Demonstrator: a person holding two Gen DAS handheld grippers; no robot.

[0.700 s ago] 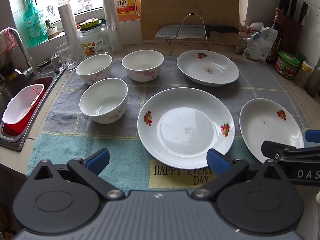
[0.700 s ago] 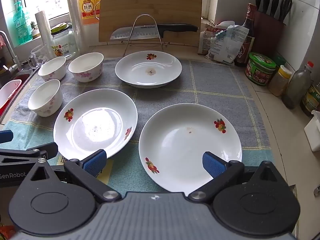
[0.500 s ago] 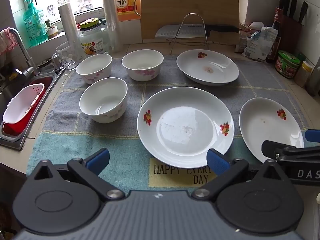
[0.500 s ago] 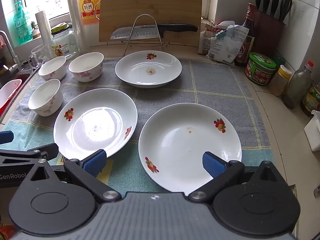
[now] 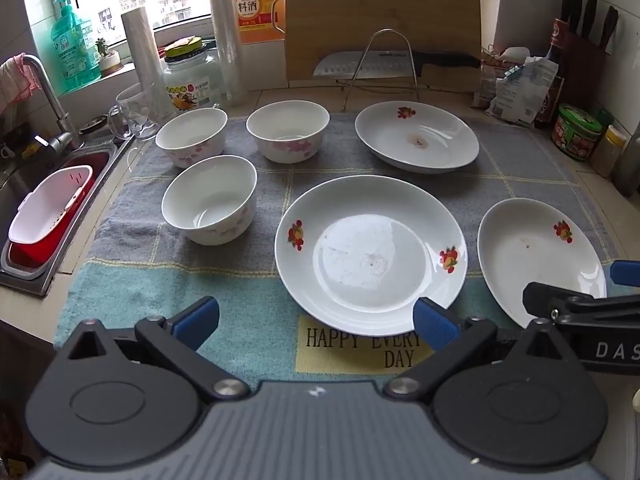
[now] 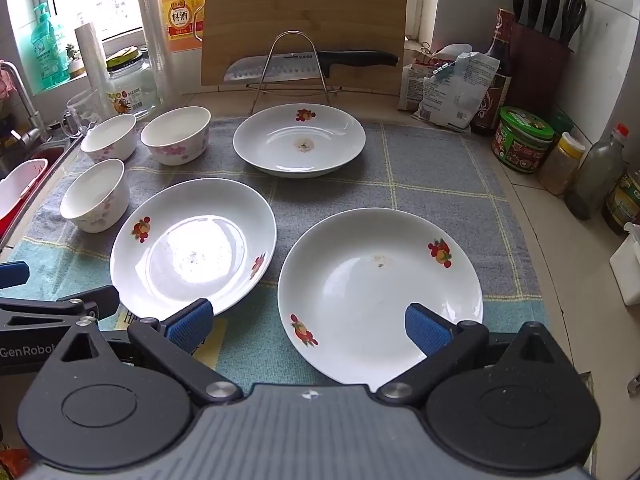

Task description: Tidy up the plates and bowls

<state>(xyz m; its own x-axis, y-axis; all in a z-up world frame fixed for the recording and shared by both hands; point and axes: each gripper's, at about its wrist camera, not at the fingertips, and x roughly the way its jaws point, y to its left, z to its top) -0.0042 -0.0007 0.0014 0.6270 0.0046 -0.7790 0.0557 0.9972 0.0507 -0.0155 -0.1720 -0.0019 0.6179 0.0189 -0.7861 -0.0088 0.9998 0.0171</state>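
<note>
Three white plates with fruit prints lie on the towel: a near middle plate [image 5: 370, 254] [image 6: 194, 246], a far plate [image 5: 416, 136] [image 6: 299, 140] and a near right plate [image 5: 538, 266] [image 6: 380, 292]. Three white bowls with pink flowers stand at the left: two at the back [image 5: 191, 137] [image 5: 287, 130] and one nearer [image 5: 210, 198] [image 6: 95, 194]. My left gripper [image 5: 316, 320] is open and empty, just short of the middle plate. My right gripper [image 6: 306, 326] is open and empty over the near edge of the right plate.
A sink [image 5: 24, 200] with a red and white basket [image 5: 50, 208] lies at the left. A knife on a wire rack [image 6: 298, 64], a cutting board [image 6: 304, 20], bottles and jars [image 6: 520, 140] line the back and right. The towel [image 6: 432, 168] covers the counter.
Both grippers have crept slightly forward toward the plates. Nothing else has moved.
</note>
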